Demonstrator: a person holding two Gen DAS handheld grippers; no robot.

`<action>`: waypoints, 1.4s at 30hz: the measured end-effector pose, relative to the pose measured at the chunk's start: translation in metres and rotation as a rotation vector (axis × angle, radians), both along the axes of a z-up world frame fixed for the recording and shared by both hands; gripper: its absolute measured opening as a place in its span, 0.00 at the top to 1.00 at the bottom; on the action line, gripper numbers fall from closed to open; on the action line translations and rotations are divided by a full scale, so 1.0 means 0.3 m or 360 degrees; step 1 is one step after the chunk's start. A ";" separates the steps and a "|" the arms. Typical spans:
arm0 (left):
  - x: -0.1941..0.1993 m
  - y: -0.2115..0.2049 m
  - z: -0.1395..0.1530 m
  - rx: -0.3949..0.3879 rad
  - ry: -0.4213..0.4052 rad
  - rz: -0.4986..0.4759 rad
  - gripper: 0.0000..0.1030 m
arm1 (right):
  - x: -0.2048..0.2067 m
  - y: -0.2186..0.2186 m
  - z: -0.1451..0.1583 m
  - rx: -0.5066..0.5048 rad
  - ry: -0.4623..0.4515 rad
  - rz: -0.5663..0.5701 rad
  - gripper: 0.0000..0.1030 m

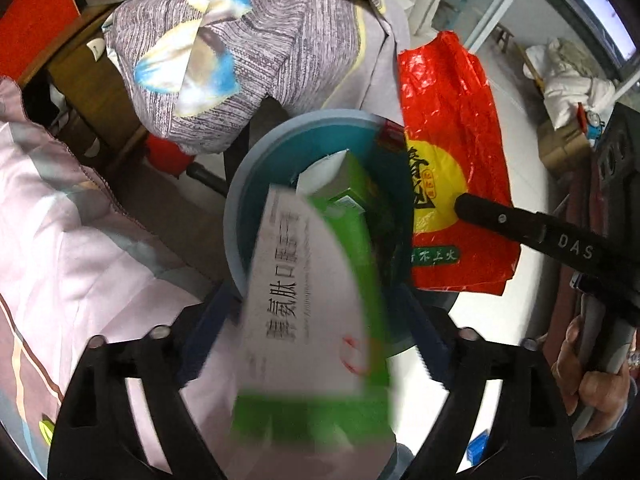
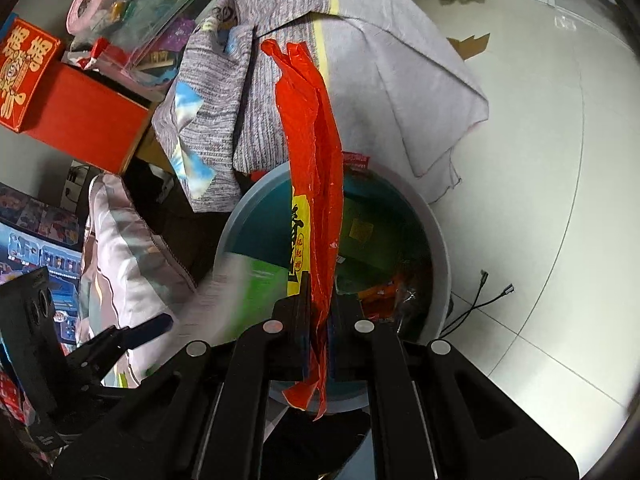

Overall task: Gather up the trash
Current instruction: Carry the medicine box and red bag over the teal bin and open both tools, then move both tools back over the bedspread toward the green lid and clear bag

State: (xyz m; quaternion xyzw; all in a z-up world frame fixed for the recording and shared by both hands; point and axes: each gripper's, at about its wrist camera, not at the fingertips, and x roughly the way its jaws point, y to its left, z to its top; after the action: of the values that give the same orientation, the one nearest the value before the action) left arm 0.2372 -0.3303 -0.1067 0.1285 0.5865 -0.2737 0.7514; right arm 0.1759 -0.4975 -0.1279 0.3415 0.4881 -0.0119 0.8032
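A grey striped cloth (image 1: 248,40) drapes just behind the blue bin (image 1: 256,168), pale bedding (image 1: 80,220) beside it; a green carton (image 1: 352,192) lies inside; a blurred white-and-green box (image 1: 312,304) sits between the wide-open left gripper (image 1: 316,340) jaws, over the bin; the right gripper (image 2: 320,320) clamps a red plastic bag (image 2: 312,128) above the bin.

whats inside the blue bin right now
In the blue bin: a green box, a red packet against the far wall, and orange wrappers. The red plastic bag and the blurred green-and-white box hide the rest.

Motion-blurred white-and-green box (image 1: 316,320)
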 end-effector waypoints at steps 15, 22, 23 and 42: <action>-0.020 0.048 0.035 -0.0060 -0.0014 0.0043 0.10 | -0.014 -0.003 -0.004 0.0027 0.0053 -0.0080 0.28; -0.054 0.113 0.073 -0.0104 -0.0024 0.0084 0.10 | -0.033 0.051 0.038 0.0005 0.0067 -0.0058 0.27; -0.058 0.120 0.081 -0.0108 -0.0029 0.0091 0.10 | -0.035 0.059 0.046 0.0002 0.0064 -0.0052 0.27; -0.166 0.626 0.218 -0.0252 -0.0164 0.0408 0.04 | -0.043 0.516 0.218 -0.0126 0.0040 0.0279 0.25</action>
State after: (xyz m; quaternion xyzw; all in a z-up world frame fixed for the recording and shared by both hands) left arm 0.1874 -0.1424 -0.0413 0.0070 0.5353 -0.2140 0.8171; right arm 0.1630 -0.3428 -0.0626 0.2654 0.5251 0.0348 0.8078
